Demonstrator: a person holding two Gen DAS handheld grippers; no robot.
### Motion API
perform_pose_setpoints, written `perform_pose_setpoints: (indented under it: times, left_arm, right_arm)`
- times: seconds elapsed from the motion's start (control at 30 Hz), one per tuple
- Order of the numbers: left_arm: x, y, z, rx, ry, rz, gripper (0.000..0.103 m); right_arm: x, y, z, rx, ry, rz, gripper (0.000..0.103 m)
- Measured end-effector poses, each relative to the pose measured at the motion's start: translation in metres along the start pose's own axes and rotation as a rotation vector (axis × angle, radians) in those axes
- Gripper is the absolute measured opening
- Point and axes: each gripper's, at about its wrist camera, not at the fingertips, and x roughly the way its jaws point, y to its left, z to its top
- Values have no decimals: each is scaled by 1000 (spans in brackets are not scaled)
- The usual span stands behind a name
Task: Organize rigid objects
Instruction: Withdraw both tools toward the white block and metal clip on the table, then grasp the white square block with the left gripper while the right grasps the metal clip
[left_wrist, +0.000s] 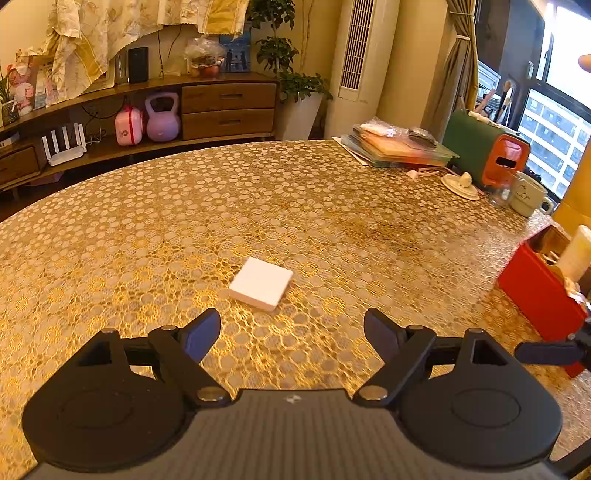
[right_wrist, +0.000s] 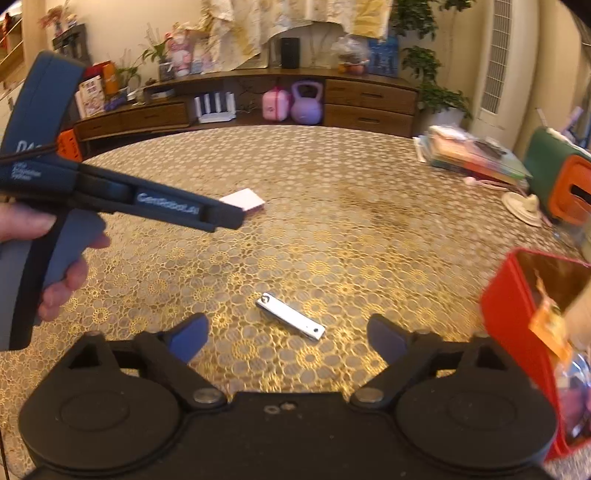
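Observation:
A flat white square box (left_wrist: 261, 283) lies on the gold patterned table (left_wrist: 184, 206), just ahead of my open, empty left gripper (left_wrist: 291, 332). The box also shows in the right wrist view (right_wrist: 245, 199), partly hidden behind the left gripper's body (right_wrist: 110, 192). A silver nail clipper (right_wrist: 290, 316) lies on the table just ahead of my open, empty right gripper (right_wrist: 286, 338). A red open box (right_wrist: 524, 306) holding several items stands at the right; it also shows in the left wrist view (left_wrist: 539, 291).
At the far right of the table are a stack of books (left_wrist: 395, 147), a green and orange tissue holder (left_wrist: 487, 151), a white lid (left_wrist: 461, 182) and a mug (left_wrist: 528, 194). A wooden sideboard (left_wrist: 147, 114) runs behind the table.

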Motion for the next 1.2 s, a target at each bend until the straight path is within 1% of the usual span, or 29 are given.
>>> perform_pose_setpoints:
  times: [0.1,0.33,0.4,0.43,0.47,0.57,0.6,0.67,0.73,0.77,0.87,0.93,0.97,1.03,1.2]
  left_arm:
    - [11,4,1,-1,4,4,85]
    - [33,13,4,-1,2,22,85]
    - [37,14,5,1,0,22,85]
    - [40,13,5,3,-1,30,85]
    - [42,13,6,5,-2,31,85]
    - [47,13,6,18,-4,31,85]
    - [48,13,6,23,-4,31,85]
    - [51,13,6,29,0,31,80]
    - [54,14,5,31,9,36,74]
    - [55,13,4,42,2,45,72]
    - [55,10,4,59,-4,51,65]
    - [55,10,4,65,-8,62,58]
    - [55,9,3,68,-10,70,56]
    - [55,8,4,75,-14,79,43]
    - [53,5,3,87,-12,81,43]
  right_arm:
    - [12,1,3,-22,17,5,80]
    - [29,2,8,-68,32,33,72]
    - [32,4,9,-91,34,37,62]
    - [34,4,9,-101,37,40,59]
    - [35,5,9,-108,38,44,55]
    - [39,4,9,-125,44,56,47]
    - [41,3,10,-127,48,62,43]
    - [42,2,9,-129,50,73,38]
    - [42,2,9,-131,48,81,36]
    - [42,2,8,-134,47,81,30]
    - [41,3,8,-134,41,88,25]
    - [40,4,7,-131,35,85,21]
    - [40,4,7,-126,35,85,18]
    - [39,5,7,-113,33,83,12]
    - [34,4,4,-74,13,72,11]
